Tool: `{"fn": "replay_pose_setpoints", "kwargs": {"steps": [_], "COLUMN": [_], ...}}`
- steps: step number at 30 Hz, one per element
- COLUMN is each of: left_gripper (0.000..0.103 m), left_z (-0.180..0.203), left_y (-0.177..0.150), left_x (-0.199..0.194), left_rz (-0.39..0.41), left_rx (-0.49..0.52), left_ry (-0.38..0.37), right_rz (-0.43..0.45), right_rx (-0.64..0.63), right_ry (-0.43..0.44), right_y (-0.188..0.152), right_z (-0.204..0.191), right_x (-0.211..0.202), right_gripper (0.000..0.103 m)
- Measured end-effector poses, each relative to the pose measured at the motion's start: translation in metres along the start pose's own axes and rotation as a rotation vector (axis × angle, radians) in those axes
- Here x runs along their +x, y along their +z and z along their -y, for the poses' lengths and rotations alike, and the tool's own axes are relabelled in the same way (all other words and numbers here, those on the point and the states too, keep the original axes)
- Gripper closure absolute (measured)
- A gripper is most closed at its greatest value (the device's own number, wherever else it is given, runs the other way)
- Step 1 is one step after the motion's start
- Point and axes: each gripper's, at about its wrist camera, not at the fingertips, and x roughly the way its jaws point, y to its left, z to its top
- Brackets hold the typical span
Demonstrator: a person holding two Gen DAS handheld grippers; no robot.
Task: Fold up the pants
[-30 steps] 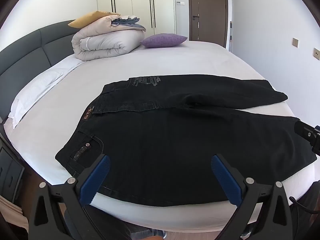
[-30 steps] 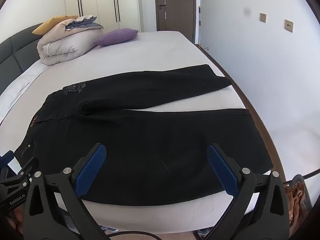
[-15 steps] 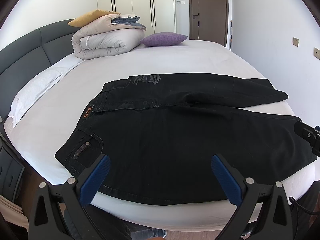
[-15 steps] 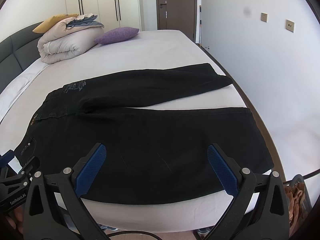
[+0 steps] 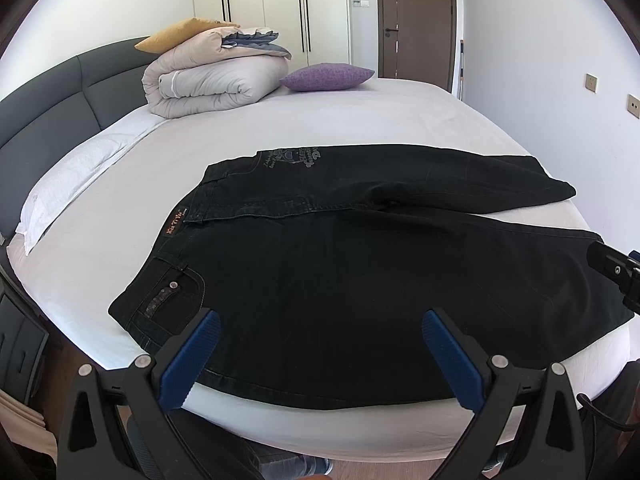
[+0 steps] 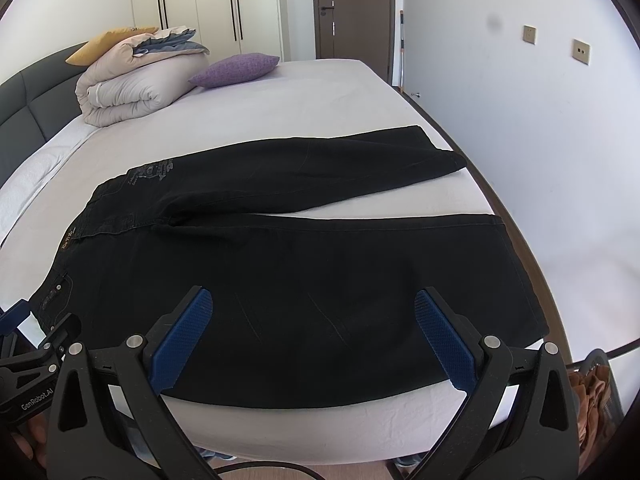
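Left gripper (image 5: 320, 354): matte black frame with triangular cut-outs. Its 2 fingers (image 5: 188, 364) carry blue pads with fine cross-hatch texture. Round silver screws sit at each finger base. A black cable runs at the lower right edge.

Right gripper (image 6: 314, 340): same black frame, 2 blue textured pads, silver screws. White "GenRobot.AI" lettering marks the left gripper's body in this view.

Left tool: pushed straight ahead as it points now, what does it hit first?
Probably the black pants: the open left tool points at the near leg's fabric on the bed. Depth is unclear.
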Motion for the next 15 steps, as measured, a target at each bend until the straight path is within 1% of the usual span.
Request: {"fn": "replay_pose_setpoints", "kwargs": {"steps": [15], "left_gripper": [0.0], "left_z": [0.0008], "left_y": [0.0007], "left_x": [0.0001], "left_rz": [-0.002], "left_rx": [0.0], "left_ry": [0.0], "right_rz": [-0.004], "right_rx": [-0.003], "right_ry": [0.003], "right_y": [-0.0027], "right_z": [-0.0018], "right_x": [0.0004], "right_gripper": [0.0]}}
